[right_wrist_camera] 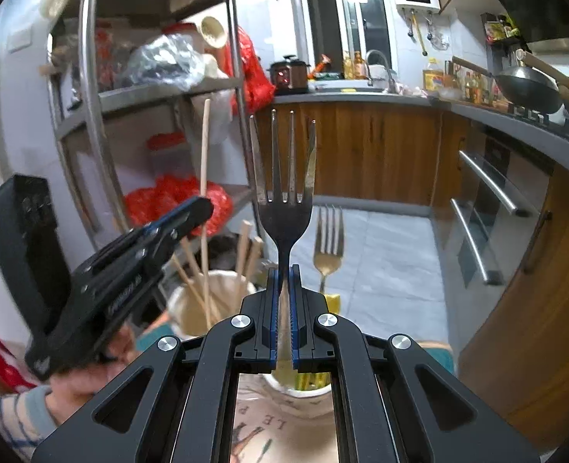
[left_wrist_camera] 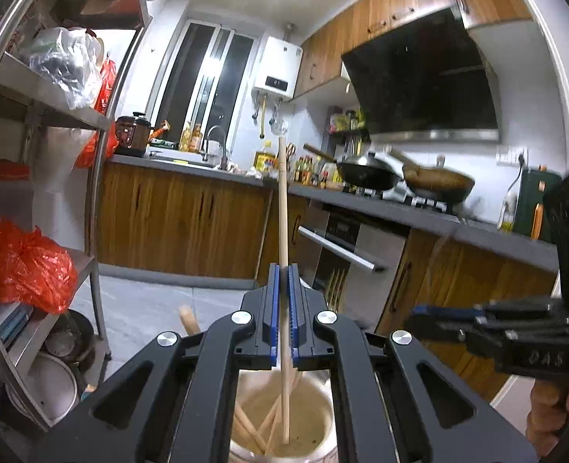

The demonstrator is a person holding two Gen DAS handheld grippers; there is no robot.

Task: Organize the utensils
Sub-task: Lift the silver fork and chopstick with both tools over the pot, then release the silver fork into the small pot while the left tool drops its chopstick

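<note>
Left hand-held gripper (left_wrist_camera: 283,281): jaws fully closed on a single wooden chopstick (left_wrist_camera: 283,208), clamped near its lower third. Stick stands almost upright, top end well above the blue pads, bottom end dipping into the cream holder (left_wrist_camera: 315,424) directly under the jaws. More chopsticks (left_wrist_camera: 253,430) lean loose inside that holder; one blunt wooden end (left_wrist_camera: 188,318) pokes up just left of the gripper body. In the right wrist view the same gripper (right_wrist_camera: 203,204) shows at left, tilted, hand (right_wrist_camera: 87,386) under it with a striped sleeve, chopstick (right_wrist_camera: 205,146) rising straight out of its tip and the holder (right_wrist_camera: 192,308) below it with sticks fanned out. Right hand-held gripper (right_wrist_camera: 283,281): jaws closed tight on the neck of a dark metal fork (right_wrist_camera: 283,193), tines up, four prongs well above the pads, handle running down between the pads toward a printed cup (right_wrist_camera: 284,416) directly beneath. Second fork (right_wrist_camera: 329,239), gold-toned, stands tines up just right of the held one, behind the gripper's right finger; can't tell exactly which cup it sits in. From the left wrist view the right gripper (left_wrist_camera: 419,310) sits at far right, side-on, blurred; the fork isn't clear there. Metal shelf rack (left_wrist_camera: 53,115) with red bags is left of both grippers; table (left_wrist_camera: 361,196) with woks is ahead and right.
</note>
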